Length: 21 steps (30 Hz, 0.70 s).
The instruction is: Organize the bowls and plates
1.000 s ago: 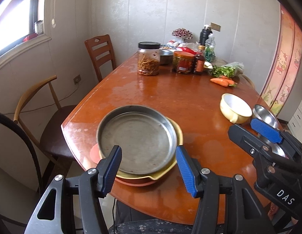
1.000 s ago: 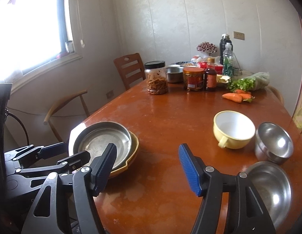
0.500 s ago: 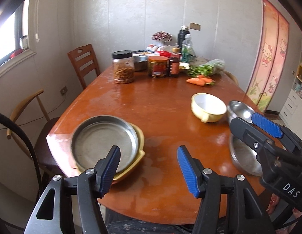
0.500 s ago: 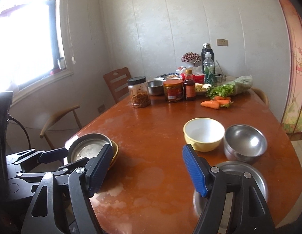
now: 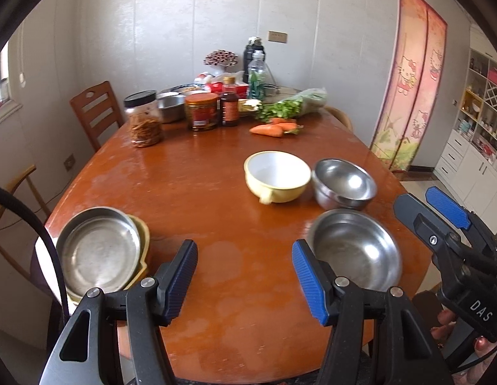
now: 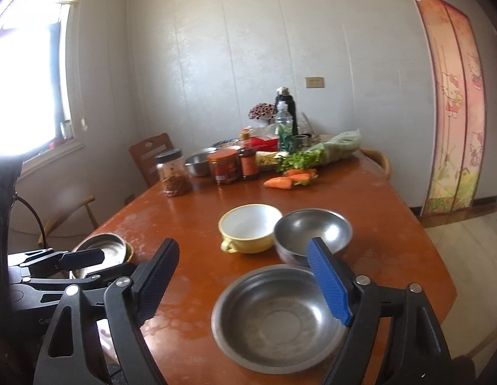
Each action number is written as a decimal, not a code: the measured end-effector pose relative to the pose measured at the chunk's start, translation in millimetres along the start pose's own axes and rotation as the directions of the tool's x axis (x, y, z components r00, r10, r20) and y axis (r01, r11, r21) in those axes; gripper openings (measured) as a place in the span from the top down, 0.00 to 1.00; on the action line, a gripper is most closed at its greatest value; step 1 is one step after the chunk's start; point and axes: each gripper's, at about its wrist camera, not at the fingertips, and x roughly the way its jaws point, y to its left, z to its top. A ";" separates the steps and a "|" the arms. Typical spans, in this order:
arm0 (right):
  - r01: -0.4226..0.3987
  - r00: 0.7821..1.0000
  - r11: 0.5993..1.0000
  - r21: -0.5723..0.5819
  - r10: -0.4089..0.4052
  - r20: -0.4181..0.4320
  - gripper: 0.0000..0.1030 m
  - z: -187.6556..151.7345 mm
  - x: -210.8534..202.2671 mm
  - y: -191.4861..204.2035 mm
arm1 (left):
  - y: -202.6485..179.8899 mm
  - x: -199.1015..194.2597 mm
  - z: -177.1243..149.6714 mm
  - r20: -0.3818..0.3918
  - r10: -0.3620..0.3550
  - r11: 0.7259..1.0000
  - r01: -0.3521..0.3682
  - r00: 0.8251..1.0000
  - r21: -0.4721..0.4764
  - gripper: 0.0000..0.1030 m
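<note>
A steel pan [image 5: 99, 253] sits stacked on a yellow plate [image 5: 142, 240] at the near left of the wooden table [image 5: 197, 186]; the stack also shows in the right wrist view [image 6: 102, 250]. A wide steel bowl [image 5: 356, 253] [image 6: 277, 317] lies near the front right. Behind it stand a yellow cup-bowl [image 5: 277, 176] [image 6: 248, 231] and a smaller steel bowl [image 5: 344, 183] [image 6: 312, 231]. My left gripper [image 5: 245, 269] is open and empty above the table's front. My right gripper [image 6: 242, 282] is open and empty, over the wide bowl's near rim.
Jars [image 5: 142, 118], bottles, a steel basin, carrots [image 5: 274, 128] and greens crowd the table's far end. Wooden chairs [image 5: 94, 109] stand along the left side. White cabinets [image 5: 473, 147] are at the far right.
Both grippers have swung to the right, away from the plate stack. The bowls have come into fuller view, and the wide steel bowl now lies under my right gripper.
</note>
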 end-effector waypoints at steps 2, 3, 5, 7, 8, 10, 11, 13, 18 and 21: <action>0.020 1.000 1.000 0.021 -0.020 0.011 0.16 -1.8 -3.0 -13.9 | -8.0 5.6 1.1 -0.010 -0.009 1.000 0.009 1.000 0.008 0.41; 0.029 1.000 0.999 0.024 -0.029 0.011 0.16 -2.8 -4.1 -18.0 | -10.4 7.7 1.4 -0.014 -0.013 1.000 0.014 1.000 0.010 0.41; 0.047 0.999 0.998 0.036 -0.047 0.005 0.16 -5.0 -4.7 -29.9 | -18.0 14.2 1.7 -0.025 -0.019 1.000 0.019 1.000 0.020 0.41; 0.050 0.999 0.997 0.059 -0.050 0.001 0.15 -7.6 -4.8 -41.5 | -23.4 19.5 2.2 -0.033 -0.025 0.999 0.026 0.999 0.026 0.41; 0.054 0.999 0.996 0.067 -0.054 -0.001 0.15 -8.2 -4.2 -45.8 | -25.3 22.1 2.5 -0.036 -0.031 0.999 0.032 0.999 0.028 0.41; 0.061 0.998 0.995 0.080 -0.061 0.000 0.15 -10.9 -3.4 -54.6 | -31.4 29.7 3.4 -0.047 -0.038 0.999 0.039 0.998 0.034 0.41; 0.061 0.998 0.995 0.081 -0.061 -0.003 0.15 -11.8 -1.9 -56.6 | -34.1 33.1 3.7 -0.051 -0.043 0.998 0.045 0.998 0.038 0.41; 0.062 0.998 0.995 0.083 -0.061 -0.012 0.15 -14.6 0.5 -63.2 | -39.2 41.2 3.6 -0.060 -0.051 0.998 0.054 0.997 0.045 0.41; 0.085 0.995 0.993 0.087 -0.079 -0.068 0.15 -26.0 14.2 -79.4 | -46.1 63.7 1.0 -0.107 -0.080 0.995 0.085 0.991 0.049 0.41; 0.098 0.988 0.991 0.094 -0.085 -0.128 0.15 -34.8 26.5 -87.7 | -48.9 74.5 -0.1 -0.124 -0.076 0.995 0.083 0.989 0.057 0.41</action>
